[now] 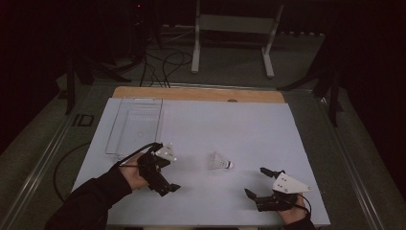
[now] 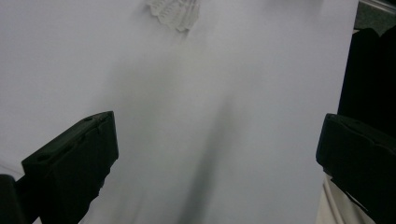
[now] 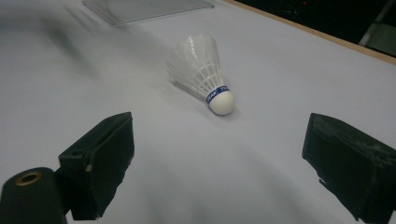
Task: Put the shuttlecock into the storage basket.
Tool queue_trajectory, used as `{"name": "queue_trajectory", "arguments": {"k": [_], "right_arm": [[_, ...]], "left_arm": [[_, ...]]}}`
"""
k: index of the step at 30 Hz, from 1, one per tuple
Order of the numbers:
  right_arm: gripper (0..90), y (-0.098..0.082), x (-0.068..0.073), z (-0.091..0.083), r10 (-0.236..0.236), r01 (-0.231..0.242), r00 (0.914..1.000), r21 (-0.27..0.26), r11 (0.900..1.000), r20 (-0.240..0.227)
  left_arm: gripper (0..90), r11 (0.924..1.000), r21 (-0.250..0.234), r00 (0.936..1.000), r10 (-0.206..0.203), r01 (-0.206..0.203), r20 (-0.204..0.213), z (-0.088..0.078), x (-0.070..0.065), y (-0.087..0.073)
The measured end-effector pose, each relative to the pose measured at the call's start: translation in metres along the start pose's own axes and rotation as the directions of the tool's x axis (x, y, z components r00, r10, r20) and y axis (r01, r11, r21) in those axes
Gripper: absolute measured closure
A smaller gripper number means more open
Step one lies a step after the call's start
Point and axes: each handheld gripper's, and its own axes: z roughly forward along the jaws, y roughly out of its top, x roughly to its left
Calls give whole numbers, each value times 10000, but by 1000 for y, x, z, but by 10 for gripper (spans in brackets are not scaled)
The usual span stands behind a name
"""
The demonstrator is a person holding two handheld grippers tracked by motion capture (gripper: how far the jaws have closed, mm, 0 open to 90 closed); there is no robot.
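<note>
The right gripper (image 1: 255,182) sits low over the near right part of the white table (image 1: 249,124), its jaws spread wide with nothing between them. In the right gripper view the two black jaws stand well apart at either side, with bare table surface between them. The left gripper (image 1: 168,166) hovers over the near left part of the table, held in a hand (image 1: 134,172) with a dark sleeve; its jaws are likewise wide open and empty, as the left gripper view shows.

Nothing lies between either gripper and the shuttlecock (image 1: 220,162). A clear plastic tray (image 1: 136,125) rests on the far left part of the table, just beyond the left gripper and well apart from the shuttlecock. Past the far edge stand cables and a white frame on the floor.

The shuttlecock lies on its side near the middle of the table, between the two grippers, cork end toward the right. From the right gripper it lies ahead, to the far left, near but not touching; its white feathers and blue band (image 3: 217,93) show clearly there.
</note>
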Motion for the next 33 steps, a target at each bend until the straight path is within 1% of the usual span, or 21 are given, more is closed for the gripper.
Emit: {"name": "queue_trajectory", "arguments": {"k": [1,3,4,5,6,7,9,10,12,15,17,18,21,23,25,28,29,30,31,32,33], "right_arm": [[91,0,0,0,20,-20,10000,9,10000,-15],[91,0,0,0,11,-11,10000,21,10000,-9],[91,0,0,0,-11,11,10000,19,10000,-12],[91,0,0,0,-11,11,10000,19,10000,-12],[91,0,0,0,9,-9,10000,15,10000,-23],[91,0,0,0,22,-22,10000,18,10000,-18],[91,0,0,1,38,-38,10000,13,10000,-22],[91,0,0,1,31,-30,10000,23,10000,-15],[91,0,0,1,34,-34,10000,27,10000,-41],[91,0,1,1,-2,2,10000,52,10000,-42],[91,0,1,1,5,-5,10000,48,10000,-38],[91,0,0,1,32,-32,10000,32,10000,-30],[91,0,1,1,3,-3,10000,33,10000,-18],[91,0,0,1,-1,1,10000,29,10000,-28],[91,0,0,0,2,-2,10000,10,10000,-6],[91,0,0,0,11,-11,10000,15,10000,-6],[91,0,0,0,17,-17,10000,17,10000,-18],[91,0,0,0,17,-17,10000,17,10000,-18],[91,0,1,0,-42,42,10000,9,10000,-8],[91,0,1,0,-42,42,10000,9,10000,-8],[91,0,1,0,-78,78,10000,-23,10000,-24]], "left_arm": [[0,10000,44,10000,86,-86,13,1,0,1],[0,9998,185,10000,77,-77,5,3,0,3],[0,9992,370,9999,162,-164,51,4,1,5],[0,9992,370,9999,162,-164,51,4,1,5],[0,9975,653,9996,275,-270,-69,6,-1,7],[0,9963,797,9994,335,-328,-75,7,-1,9],[0,9937,1003,9988,494,-495,38,10,-1,11],[0,9918,1177,9987,490,-501,127,11,-2,13],[0,9885,1378,9980,602,-620,172,14,-3,16],[0,9856,1570,9977,576,-626,364,16,-4,21],[0,9856,1570,9977,576,-626,364,16,-4,21],[0,9819,1778,9971,581,-659,487,19,-4,25],[0,9770,2017,9961,570,-695,668,23,-4,29],[0,9756,2088,9960,535,-674,713,26,-5,31],[0,9723,2217,9956,599,-746,724,28,-5,33],[0,9706,2295,9953,553,-723,796,29,-5,36],[0,9697,2315,9949,615,-784,794,30,-5,37],[0,9683,2370,9945,594,-785,868,30,-6,39],[0,9659,2454,9946,636,-821,825,30,-6,41],[0,9656,2474,9947,617,-803,818,31,-6,42],[0,9637,2517,9939,690,-886,859,31,-6,43]]}}
